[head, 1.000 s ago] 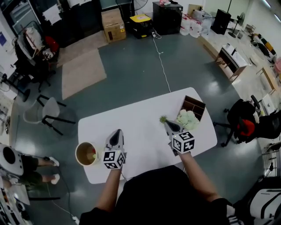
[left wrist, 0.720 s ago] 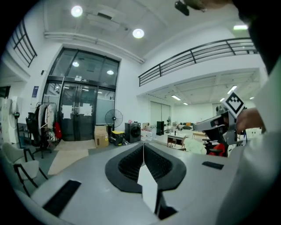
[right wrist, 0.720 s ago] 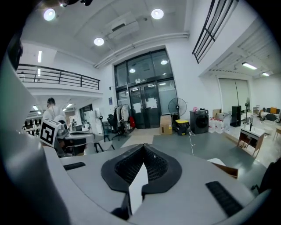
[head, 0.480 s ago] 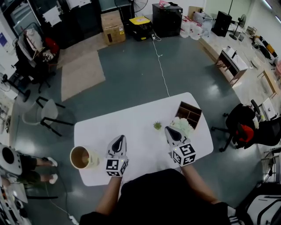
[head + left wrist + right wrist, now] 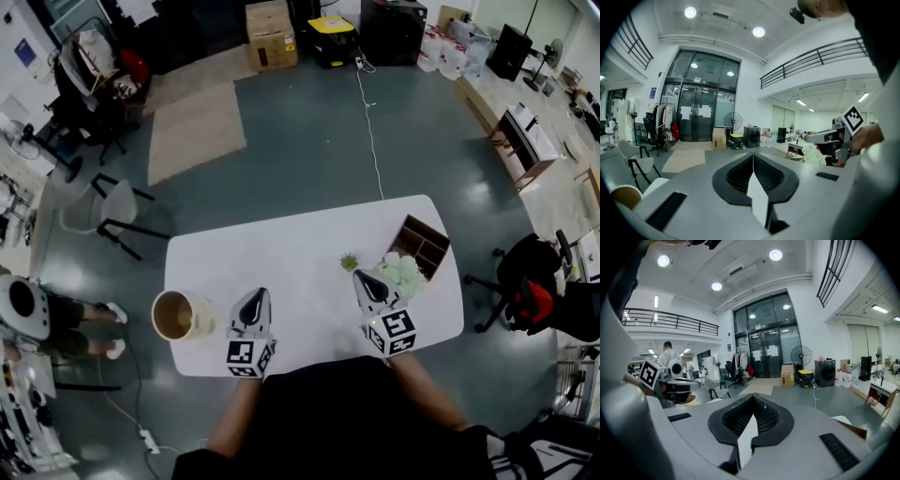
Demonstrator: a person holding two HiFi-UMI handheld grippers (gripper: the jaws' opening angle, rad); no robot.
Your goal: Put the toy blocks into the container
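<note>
While drifting slightly over white rectangular table (image 5: 281, 253), keeping left gripper (image 5: 251, 298) and right gripper (image 5: 366, 279) clamped shut, empty | leaving pale green lumpy heap (image 5: 403, 272), presumably the toy blocks, just ahead of right gripper, touching brown wooden divided box (image 5: 427, 239), small green spiky toy (image 5: 349, 262) alongside | not approaching round tan cup (image 5: 157, 316) beside left gripper | gaining nothing: still needing a first grab

The round tan container (image 5: 176, 315) stands upright and open-topped, just left of the left gripper (image 5: 251, 302). A pale green heap (image 5: 405, 274), probably toy blocks, lies just right of the right gripper (image 5: 366, 281). One small green piece (image 5: 349, 262) sits just beyond its tip.
</note>
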